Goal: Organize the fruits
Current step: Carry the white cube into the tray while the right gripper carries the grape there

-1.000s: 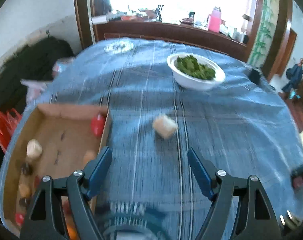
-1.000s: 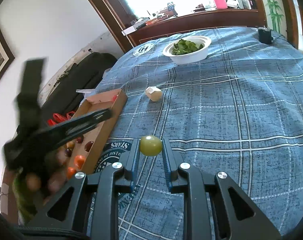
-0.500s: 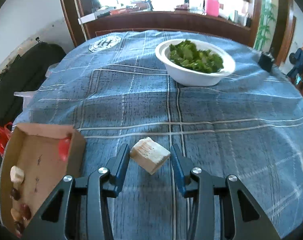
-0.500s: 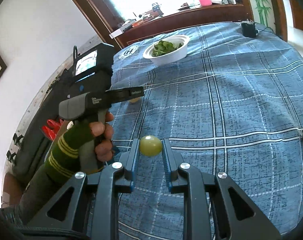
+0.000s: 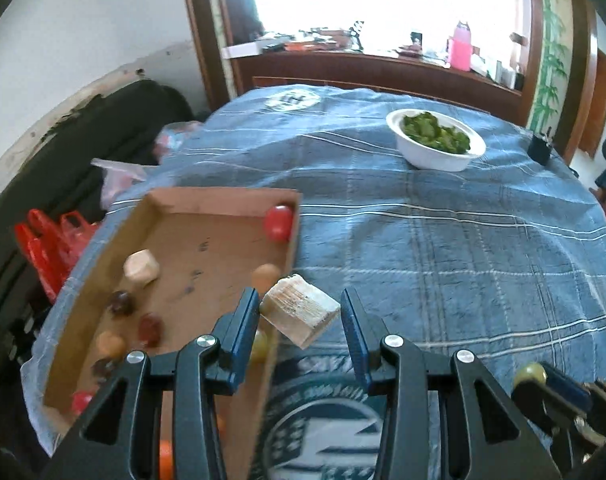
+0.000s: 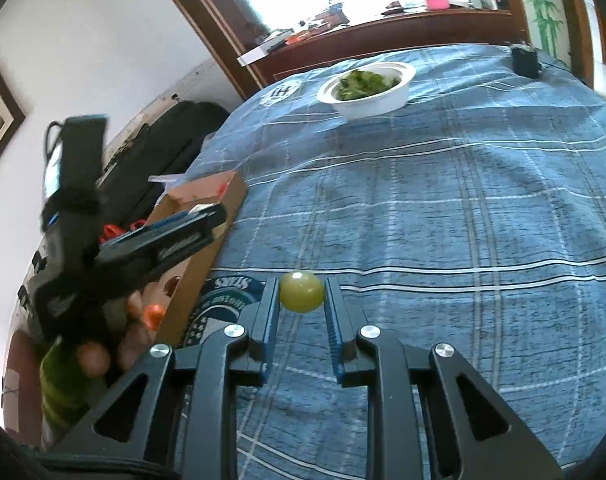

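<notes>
My left gripper [image 5: 299, 300] is shut on a pale, cut fruit chunk [image 5: 303, 314], lifted just above the right wall of the cardboard box [image 5: 215, 200]. The box holds several fruits: a red tomato [image 5: 278, 222], another pale chunk [image 5: 141, 268], and dark and orange pieces near its front. My right gripper [image 6: 301, 286] is shut on a green grape [image 6: 301, 291], low over the blue plaid tablecloth [image 6: 463, 220] to the right of the box [image 6: 201, 208]. The left gripper's body [image 6: 159, 244] shows blurred at the left of the right wrist view, held by a hand in a green striped sleeve.
A white bowl of greens [image 5: 435, 144] stands at the table's far side, with a small black object [image 5: 539, 148] to its right. Red plastic bags [image 5: 51, 240] and a black bag lie off the table's left edge. A cluttered sill with a pink bottle [image 5: 461, 48] is behind.
My left gripper shut on the pale chunk out on the cloth and carried it back left to the box's right wall. The right gripper keeps holding the grape in place.
</notes>
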{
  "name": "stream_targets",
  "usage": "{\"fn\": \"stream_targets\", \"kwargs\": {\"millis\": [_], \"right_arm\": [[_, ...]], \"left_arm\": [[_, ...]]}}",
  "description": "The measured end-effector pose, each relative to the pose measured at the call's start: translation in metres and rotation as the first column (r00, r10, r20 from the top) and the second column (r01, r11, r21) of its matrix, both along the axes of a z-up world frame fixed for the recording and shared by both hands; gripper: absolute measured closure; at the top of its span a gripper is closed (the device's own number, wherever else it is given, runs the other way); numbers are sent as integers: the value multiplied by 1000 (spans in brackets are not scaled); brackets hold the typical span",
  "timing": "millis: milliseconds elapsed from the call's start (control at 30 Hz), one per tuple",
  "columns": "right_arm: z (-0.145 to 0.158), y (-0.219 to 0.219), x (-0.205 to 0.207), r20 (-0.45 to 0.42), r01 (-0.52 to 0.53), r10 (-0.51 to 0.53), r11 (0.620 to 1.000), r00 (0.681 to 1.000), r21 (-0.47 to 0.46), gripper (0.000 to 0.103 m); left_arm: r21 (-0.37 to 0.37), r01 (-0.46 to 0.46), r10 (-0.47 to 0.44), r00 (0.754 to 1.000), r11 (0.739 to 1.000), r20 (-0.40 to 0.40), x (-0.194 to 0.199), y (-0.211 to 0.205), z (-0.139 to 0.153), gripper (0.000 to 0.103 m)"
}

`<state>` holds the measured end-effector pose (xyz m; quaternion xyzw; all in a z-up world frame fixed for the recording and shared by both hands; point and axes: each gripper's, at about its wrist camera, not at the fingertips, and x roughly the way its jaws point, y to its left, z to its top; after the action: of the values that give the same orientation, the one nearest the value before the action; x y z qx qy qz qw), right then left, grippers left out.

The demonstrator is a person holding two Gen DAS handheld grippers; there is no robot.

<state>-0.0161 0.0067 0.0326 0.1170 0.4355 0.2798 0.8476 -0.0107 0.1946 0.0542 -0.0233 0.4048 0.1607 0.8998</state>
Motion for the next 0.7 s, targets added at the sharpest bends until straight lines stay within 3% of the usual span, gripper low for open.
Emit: {"fn": "stream_targets", "kwargs": {"millis": [700], "right_arm": [[16, 87, -17, 36, -150, 151, 989, 988, -18, 79]], "left_arm": [[-14, -124, 125, 991, 992, 48, -58, 64, 12, 62]]}}
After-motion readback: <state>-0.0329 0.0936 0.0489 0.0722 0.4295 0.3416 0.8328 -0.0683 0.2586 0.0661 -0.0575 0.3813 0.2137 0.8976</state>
